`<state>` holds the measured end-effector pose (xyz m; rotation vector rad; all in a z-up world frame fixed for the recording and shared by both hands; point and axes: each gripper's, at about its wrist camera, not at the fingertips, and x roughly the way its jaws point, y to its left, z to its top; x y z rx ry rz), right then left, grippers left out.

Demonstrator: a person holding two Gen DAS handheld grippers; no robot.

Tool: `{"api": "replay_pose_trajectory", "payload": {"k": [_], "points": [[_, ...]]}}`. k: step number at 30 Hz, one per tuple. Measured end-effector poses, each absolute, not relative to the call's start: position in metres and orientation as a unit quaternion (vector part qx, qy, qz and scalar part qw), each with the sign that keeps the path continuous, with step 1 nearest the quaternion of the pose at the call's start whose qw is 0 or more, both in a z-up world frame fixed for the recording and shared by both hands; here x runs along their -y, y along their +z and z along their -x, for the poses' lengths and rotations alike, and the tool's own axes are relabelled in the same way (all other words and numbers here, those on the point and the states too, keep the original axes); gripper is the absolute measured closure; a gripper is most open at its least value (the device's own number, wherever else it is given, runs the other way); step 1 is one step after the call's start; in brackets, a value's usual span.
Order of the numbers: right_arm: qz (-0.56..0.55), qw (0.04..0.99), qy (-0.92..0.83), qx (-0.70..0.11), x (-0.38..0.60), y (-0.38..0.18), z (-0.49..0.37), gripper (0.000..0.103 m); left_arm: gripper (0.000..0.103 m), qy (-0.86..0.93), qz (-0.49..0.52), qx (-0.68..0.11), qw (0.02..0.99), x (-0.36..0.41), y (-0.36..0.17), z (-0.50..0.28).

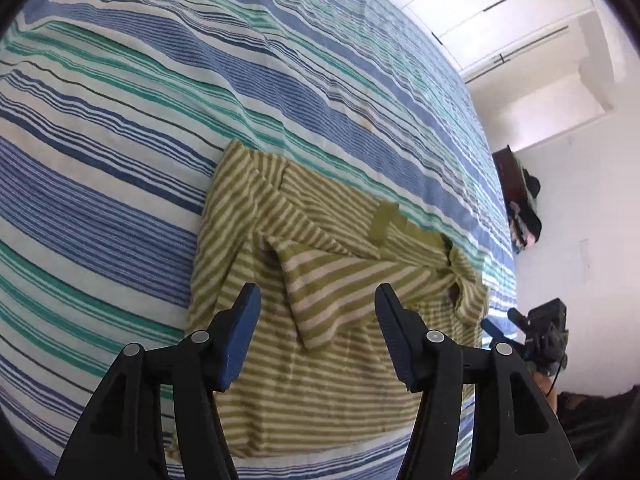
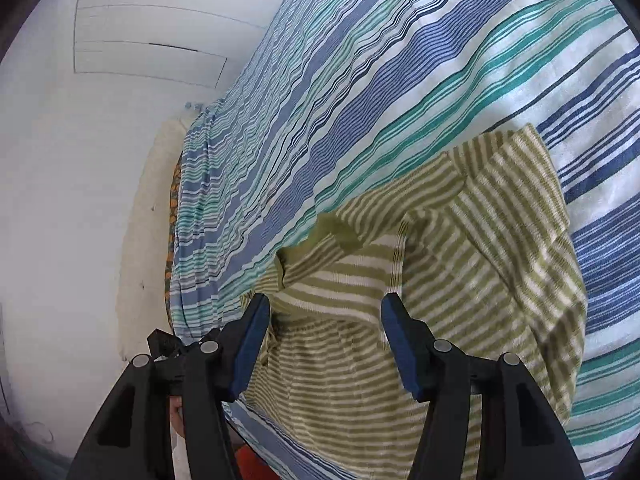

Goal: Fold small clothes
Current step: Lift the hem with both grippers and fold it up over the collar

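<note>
A small olive-and-cream striped garment (image 1: 320, 280) lies partly folded on the striped bedspread (image 1: 120, 160), with a sleeve flap laid across its middle. My left gripper (image 1: 316, 300) hangs just above it, jaws open, nothing between the blue pads. In the right wrist view the same garment (image 2: 460, 260) spreads ahead and to the right. My right gripper (image 2: 324, 312) is open over its folded collar end, and the cloth lies loose below the pads. The right gripper's black body (image 1: 544, 332) shows at the bed's edge in the left wrist view.
The blue, green and white bedspread (image 2: 360, 100) covers the whole bed. White walls and cupboard doors (image 1: 500, 12) stand beyond it. A dark pile of things (image 1: 524, 208) sits at the far right by the wall. The bed's edge drops off near the right gripper.
</note>
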<state>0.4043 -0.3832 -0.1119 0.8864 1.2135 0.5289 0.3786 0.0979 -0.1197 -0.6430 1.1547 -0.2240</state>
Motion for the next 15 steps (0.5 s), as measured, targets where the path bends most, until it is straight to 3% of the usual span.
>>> {"api": "replay_pose_trajectory", "payload": {"k": [7,13,15], "points": [[-0.358,0.649,0.219,-0.634,0.336,-0.160,-0.419,0.039,0.031,-0.145,0.304,-0.612,0.715,-0.046,-0.163,-0.405],[-0.475,0.705,0.236,-0.470,0.348,-0.120,-0.454,0.038,0.031,-0.092,0.431,-0.509,0.739,-0.077,-0.131,-0.455],[-0.474,0.721,0.238,-0.447,0.351,-0.101,-0.455,0.037,0.031,-0.080,0.422,-0.484,0.762,-0.087,-0.109,-0.457]]}}
